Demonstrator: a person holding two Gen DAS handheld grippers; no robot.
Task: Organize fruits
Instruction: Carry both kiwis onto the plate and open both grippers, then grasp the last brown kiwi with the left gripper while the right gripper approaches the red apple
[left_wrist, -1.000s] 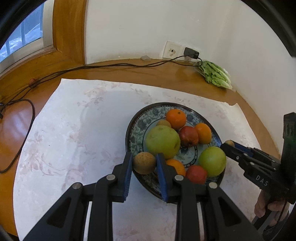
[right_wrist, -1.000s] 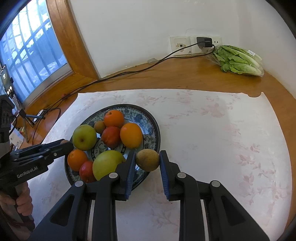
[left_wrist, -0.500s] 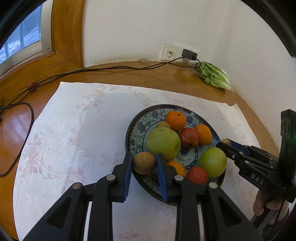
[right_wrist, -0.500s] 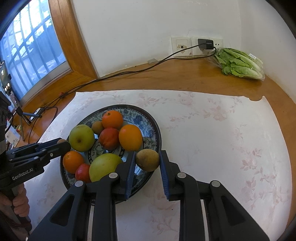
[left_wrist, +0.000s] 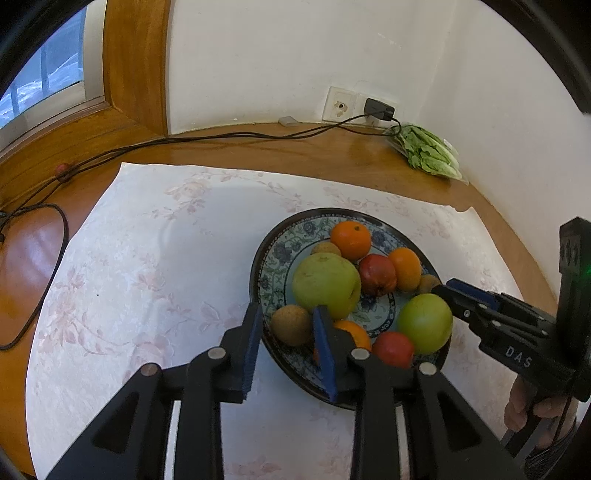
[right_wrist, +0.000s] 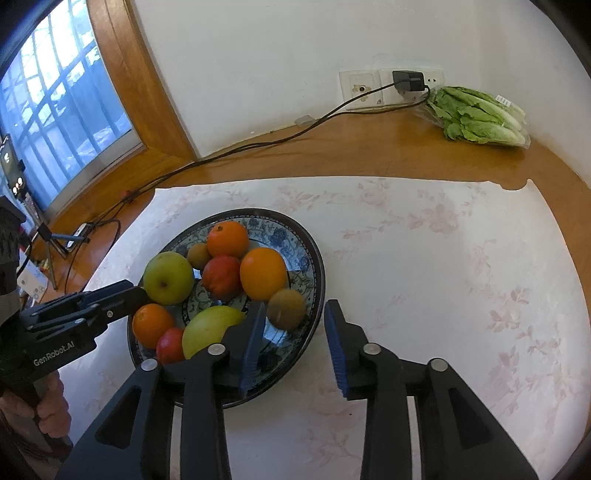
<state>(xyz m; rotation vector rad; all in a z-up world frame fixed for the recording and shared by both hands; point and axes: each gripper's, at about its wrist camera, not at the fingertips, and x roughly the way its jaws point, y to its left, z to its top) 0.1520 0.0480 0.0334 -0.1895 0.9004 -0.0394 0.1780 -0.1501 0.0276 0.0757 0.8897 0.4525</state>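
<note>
A blue-patterned plate (left_wrist: 258, 280) (right_wrist: 317, 266) holds oranges, green apples, red fruits and small brown fruits. My left gripper (left_wrist: 286, 314) hangs over the plate's near rim with its jaws opening. A brown fruit (left_wrist: 291, 325) lies between them on the rim, with a gap to the left pad. My right gripper (right_wrist: 295, 306) is also opening, and another brown fruit (right_wrist: 286, 308), blurred, sits between its fingers over the plate's right rim, clear of the right pad. Each gripper shows in the other's view: the right gripper (left_wrist: 443, 290) and the left gripper (right_wrist: 129, 291).
The plate stands on a white floral cloth (left_wrist: 147, 258) (right_wrist: 443, 258) over a wooden table. A bag of lettuce (left_wrist: 428, 155) (right_wrist: 480, 114) lies at the back right by the wall socket (right_wrist: 369, 86). A black cable (left_wrist: 221, 136) runs along the back edge. A window is at the left.
Both grippers' jaws have spread apart and let go of their brown fruits. The right one's fruit has slipped toward the plate and looks blurred. Neither hand has shifted.
</note>
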